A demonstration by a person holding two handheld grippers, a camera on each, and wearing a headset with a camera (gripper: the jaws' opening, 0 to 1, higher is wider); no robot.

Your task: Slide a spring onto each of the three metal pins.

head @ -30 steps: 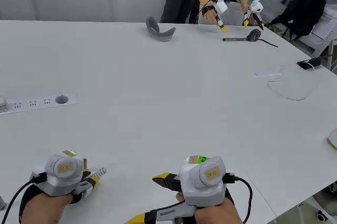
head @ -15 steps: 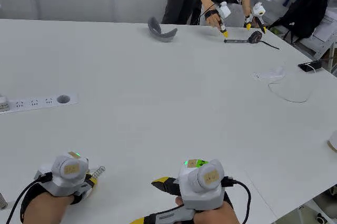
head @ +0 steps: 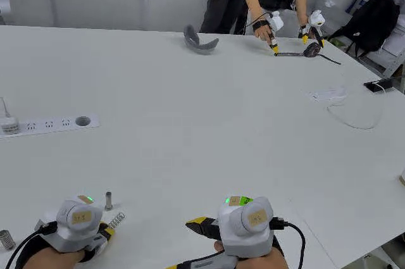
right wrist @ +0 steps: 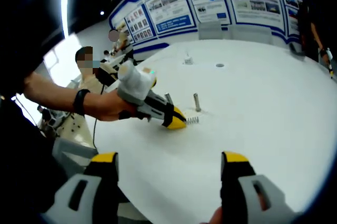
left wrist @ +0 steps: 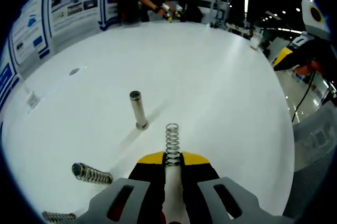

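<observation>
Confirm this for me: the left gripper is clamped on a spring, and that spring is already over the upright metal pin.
Not right. The left gripper is clamped on a spring, but that spring is not over the upright metal pin: the pin stands bare, apart from the spring's free end, as the left gripper view shows.

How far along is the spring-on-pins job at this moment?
Nothing looks finished: the one upright pin stands bare. In hand: the left claw is shut on a spring, aimed towards that pin but short of it. The right claw is open and empty. Left: seating this spring, then the loose springs lying on the table.
</observation>
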